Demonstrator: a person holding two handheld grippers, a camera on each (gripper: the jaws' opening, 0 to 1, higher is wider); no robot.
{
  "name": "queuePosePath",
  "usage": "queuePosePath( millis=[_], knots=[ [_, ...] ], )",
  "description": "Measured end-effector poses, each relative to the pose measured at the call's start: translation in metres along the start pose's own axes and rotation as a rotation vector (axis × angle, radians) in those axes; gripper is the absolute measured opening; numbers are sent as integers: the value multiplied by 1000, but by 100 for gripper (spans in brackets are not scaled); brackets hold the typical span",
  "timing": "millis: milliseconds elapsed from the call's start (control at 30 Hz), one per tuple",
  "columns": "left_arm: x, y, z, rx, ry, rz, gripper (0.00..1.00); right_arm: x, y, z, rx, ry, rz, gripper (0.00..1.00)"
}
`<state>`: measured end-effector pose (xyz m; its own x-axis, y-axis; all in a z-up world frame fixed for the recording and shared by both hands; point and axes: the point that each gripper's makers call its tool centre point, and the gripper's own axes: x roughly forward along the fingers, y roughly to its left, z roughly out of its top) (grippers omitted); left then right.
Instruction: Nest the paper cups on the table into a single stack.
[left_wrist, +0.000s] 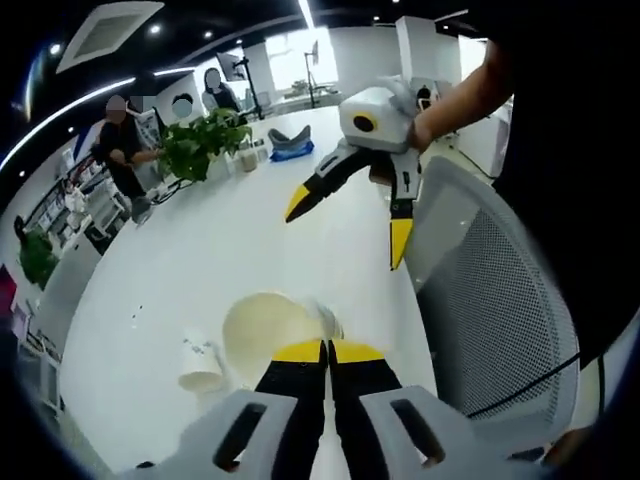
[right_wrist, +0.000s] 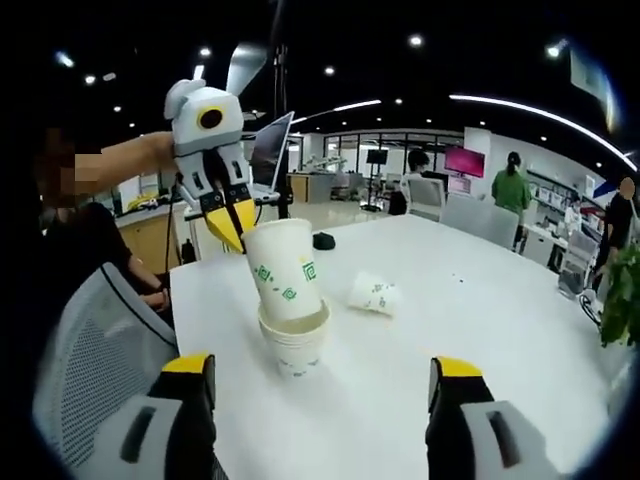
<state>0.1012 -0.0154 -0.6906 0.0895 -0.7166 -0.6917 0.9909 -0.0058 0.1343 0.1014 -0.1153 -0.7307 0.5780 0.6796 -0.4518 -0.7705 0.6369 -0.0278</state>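
A: Status?

B: Left gripper (right_wrist: 226, 222) has its jaws pinched shut on the rim of a paper cup (right_wrist: 283, 270), tilted, lower end already in the mouth of the stack (right_wrist: 294, 345) on the white worktop (right_wrist: 500, 330). Right gripper (right_wrist: 320, 385) hangs w/ jaws wide apart, nothing in them; from the left gripper view it's up in the air over the worktop (left_wrist: 200, 260).

A: Cups left?

B: One loose cup (right_wrist: 376, 293) on its side, near the stack, not touching. Shows in the left gripper view too (left_wrist: 203, 365).

A: What goes wrong from here?

B: My guess: the held cup isn't square to the stack. Push down at that angle and it jams or tips the stack over, since nothing steadies the base. Let go early and it may just lean out. The lying cup could roll when nudged.

A: Surface, room?

B: Smooth, glossy white worktop, so cups prob. slide easily. Open office, ceiling lights, a plant (left_wrist: 205, 145), mesh chair (left_wrist: 495, 290) at the edge, people in the background.
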Motion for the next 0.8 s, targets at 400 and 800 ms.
queuePosePath(
  millis=[400, 800],
  knots=[
    [15, 0, -8, 43, 69, -20, 0, -3, 8, -14, 44, 28, -15, 98],
    [26, -1, -10, 66, 101, -44, 0, -6, 8, -18, 58, 34, -39, 96]
  ],
)
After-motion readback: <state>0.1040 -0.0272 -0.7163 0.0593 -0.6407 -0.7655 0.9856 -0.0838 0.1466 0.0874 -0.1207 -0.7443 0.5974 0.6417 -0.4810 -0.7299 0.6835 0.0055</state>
